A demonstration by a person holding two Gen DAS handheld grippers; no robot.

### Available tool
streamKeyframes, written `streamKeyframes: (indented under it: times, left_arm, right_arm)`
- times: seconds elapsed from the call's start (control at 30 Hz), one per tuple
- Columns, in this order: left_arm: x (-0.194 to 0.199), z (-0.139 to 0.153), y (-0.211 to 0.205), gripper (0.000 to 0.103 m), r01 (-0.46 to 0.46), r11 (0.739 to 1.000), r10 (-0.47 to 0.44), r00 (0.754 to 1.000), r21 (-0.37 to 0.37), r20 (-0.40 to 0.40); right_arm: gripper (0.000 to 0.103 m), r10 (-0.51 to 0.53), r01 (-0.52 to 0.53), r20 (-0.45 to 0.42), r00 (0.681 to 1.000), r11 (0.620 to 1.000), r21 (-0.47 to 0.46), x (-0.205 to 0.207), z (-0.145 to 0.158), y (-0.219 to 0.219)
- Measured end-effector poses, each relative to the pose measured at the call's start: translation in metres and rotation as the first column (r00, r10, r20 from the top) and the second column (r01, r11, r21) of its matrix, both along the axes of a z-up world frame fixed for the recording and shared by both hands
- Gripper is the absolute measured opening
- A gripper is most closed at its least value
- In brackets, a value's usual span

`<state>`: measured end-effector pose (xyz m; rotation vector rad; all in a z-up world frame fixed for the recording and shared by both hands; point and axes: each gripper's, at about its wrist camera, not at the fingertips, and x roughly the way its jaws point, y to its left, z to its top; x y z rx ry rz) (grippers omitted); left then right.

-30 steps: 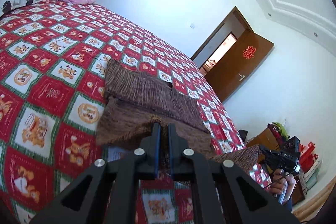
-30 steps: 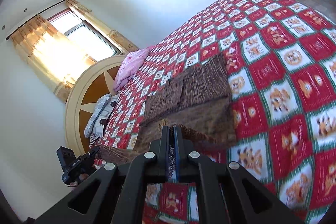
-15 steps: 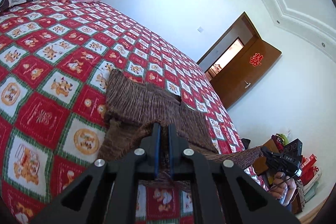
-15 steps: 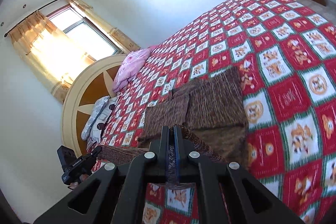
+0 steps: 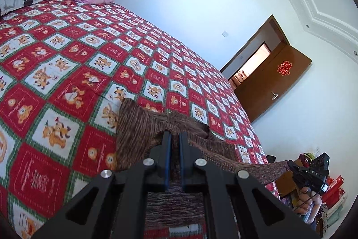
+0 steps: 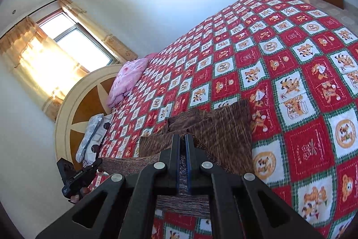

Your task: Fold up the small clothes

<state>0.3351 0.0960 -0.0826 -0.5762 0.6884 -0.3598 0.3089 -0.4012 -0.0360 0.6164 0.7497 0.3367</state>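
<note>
Both hand-held grippers — the left hand-held gripper (image 5: 175,138) and right hand-held gripper (image 6: 183,140) — pinch the near edge of a brown knit garment (image 5: 138,129) on the bed (image 5: 67,73), and have carried it further over its far half — the fold is closing.

A brown knitted garment (image 5: 138,127) lies partly on the bed ahead of the left gripper (image 5: 174,138), its near edge lifted and pinched in those jaws, stretching taut sideways to the right gripper (image 6: 183,138), likewise clamped on it.
</note>
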Motion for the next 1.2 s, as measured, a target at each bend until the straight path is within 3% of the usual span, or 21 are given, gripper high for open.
streamKeyframes:
  times: [0.23, 0.33, 0.4, 0.47, 0.5, 0.57, 0.63, 0.7, 0.8, 0.83, 0.9, 0.93, 1.1, 1.2]
  left_arm:
    - [0.064, -0.036, -0.004, 0.007, -0.007, 0.999, 0.01, 0.995, 0.031, -0.095]
    - [0.089, -0.054, -0.007, 0.008, -0.009, 0.999, 0.016, 0.991, 0.048, -0.132]
    - [0.11, -0.072, -0.005, 0.01, -0.053, 0.994, 0.071, 0.98, 0.1, -0.186]
    - [0.119, -0.082, 0.005, 0.007, -0.117, 0.988, 0.136, 0.968, 0.105, -0.209]
    - [0.119, -0.085, 0.011, 0.007, -0.138, 0.985, 0.159, 0.963, 0.106, -0.219]
    - [0.109, -0.084, 0.02, 0.008, -0.15, 0.985, 0.166, 0.964, 0.091, -0.208]
    - [0.093, -0.076, 0.017, 0.014, -0.115, 0.979, 0.143, 0.976, 0.166, -0.165]
    - [0.073, -0.069, 0.002, 0.018, -0.054, 0.957, 0.09, 0.989, 0.284, -0.117]
    - [0.054, -0.065, -0.029, 0.046, 0.054, 0.909, -0.018, 0.996, 0.413, -0.092]
    - [0.051, -0.064, -0.039, 0.062, 0.071, 0.888, -0.039, 0.996, 0.454, -0.079]
    - [0.052, -0.062, -0.053, 0.064, 0.07, 0.862, -0.055, 0.998, 0.501, -0.045]
    - [0.056, -0.062, -0.059, 0.064, 0.076, 0.848, -0.064, 0.997, 0.524, -0.041]
    - [0.09, -0.068, -0.065, 0.062, 0.1, 0.843, -0.077, 0.995, 0.528, -0.065]
    - [0.101, -0.077, -0.071, 0.061, 0.111, 0.82, -0.074, 0.993, 0.561, -0.089]
  right_arm:
    - [0.003, -0.036, 0.035, -0.12, 0.992, 0.999, -0.012, 0.071, -0.046, -0.007]
    - [0.005, -0.069, 0.058, -0.148, 0.987, 0.995, -0.081, 0.107, -0.073, -0.009]
    - [0.005, -0.184, 0.16, -0.132, 0.974, 0.971, -0.177, 0.123, -0.087, -0.016]
    - [0.022, -0.246, 0.217, -0.099, 0.964, 0.947, -0.238, 0.125, -0.093, -0.019]
    - [0.036, -0.232, 0.205, -0.085, 0.969, 0.947, -0.246, 0.121, -0.095, -0.016]
    - [0.037, -0.14, 0.118, -0.06, 0.988, 0.954, -0.275, 0.11, -0.094, 0.0]
    - [0.037, -0.037, 0.018, -0.045, 0.998, 0.932, -0.363, 0.097, -0.092, 0.024]
    - [0.037, 0.064, -0.082, -0.056, 0.996, 0.901, -0.427, 0.088, -0.093, 0.051]
    - [0.037, 0.174, -0.195, -0.088, 0.981, 0.85, -0.489, 0.086, -0.098, 0.081]
    - [0.037, 0.183, -0.204, -0.092, 0.979, 0.825, -0.528, 0.086, -0.099, 0.089]
    - [0.037, 0.185, -0.206, -0.094, 0.978, 0.793, -0.573, 0.088, -0.103, 0.097]
    - [0.037, 0.19, -0.211, -0.096, 0.977, 0.796, -0.568, 0.09, -0.103, 0.097]
    - [0.037, 0.28, -0.307, -0.13, 0.951, 0.812, -0.497, 0.106, -0.104, 0.114]
    - [0.037, 0.301, -0.332, -0.146, 0.943, 0.793, -0.511, 0.115, -0.109, 0.127]
